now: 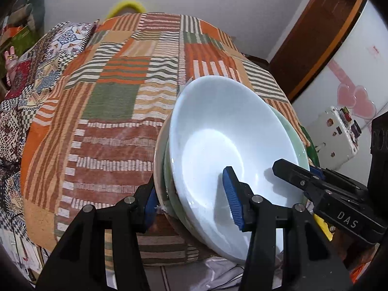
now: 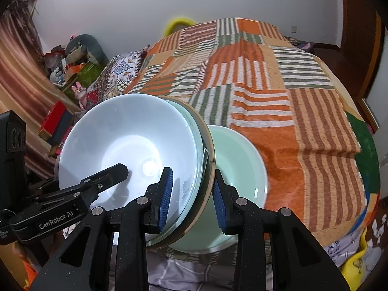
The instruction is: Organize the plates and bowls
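A bed under an orange, green and cream striped patchwork blanket (image 2: pixel 278 77) fills the room. Behind it rises a plain white wall (image 2: pixel 97 12); left of it hang reddish-brown curtains (image 2: pixel 17 72); right stands a dark wooden door frame (image 2: pixel 359 36).

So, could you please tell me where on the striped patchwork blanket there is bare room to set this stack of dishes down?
The striped patchwork blanket lies bare beyond and right of the pale green bowl, up to the yellow ring at its far end. The near edge is crowded: that bowl sits there, beside the white-topped stack of dishes clamped by both the left gripper and the right gripper.
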Available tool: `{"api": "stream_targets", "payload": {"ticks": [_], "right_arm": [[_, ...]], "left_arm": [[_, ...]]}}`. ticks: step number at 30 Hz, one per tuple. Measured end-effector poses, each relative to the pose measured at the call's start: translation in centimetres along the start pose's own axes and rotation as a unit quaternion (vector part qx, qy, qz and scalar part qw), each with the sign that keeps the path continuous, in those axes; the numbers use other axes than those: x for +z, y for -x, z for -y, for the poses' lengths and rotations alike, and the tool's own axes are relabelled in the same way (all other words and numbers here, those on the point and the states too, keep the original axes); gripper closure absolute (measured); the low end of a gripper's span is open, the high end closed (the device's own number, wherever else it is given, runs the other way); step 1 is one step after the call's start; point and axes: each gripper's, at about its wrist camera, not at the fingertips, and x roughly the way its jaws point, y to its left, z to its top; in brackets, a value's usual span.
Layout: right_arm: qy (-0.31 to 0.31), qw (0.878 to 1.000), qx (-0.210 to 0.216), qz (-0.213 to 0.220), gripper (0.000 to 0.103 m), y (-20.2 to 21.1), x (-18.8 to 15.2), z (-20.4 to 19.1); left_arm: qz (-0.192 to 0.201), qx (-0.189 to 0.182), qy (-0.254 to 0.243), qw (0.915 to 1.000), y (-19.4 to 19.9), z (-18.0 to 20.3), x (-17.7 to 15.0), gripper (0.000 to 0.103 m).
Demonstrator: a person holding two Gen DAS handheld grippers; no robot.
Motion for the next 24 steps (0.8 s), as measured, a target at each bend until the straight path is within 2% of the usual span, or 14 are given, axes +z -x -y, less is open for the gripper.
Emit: {"api": "stream_targets", "payload": {"ticks": [24], "right_arm": [[-0.038,0.999,-0.015,-0.034,0.074,-1.4,-1.2,3.5]], "left_arm": [[-0.058,-0.007,-0.007,0.9983,-5.4,1.3,-0.5,0.053]]}}
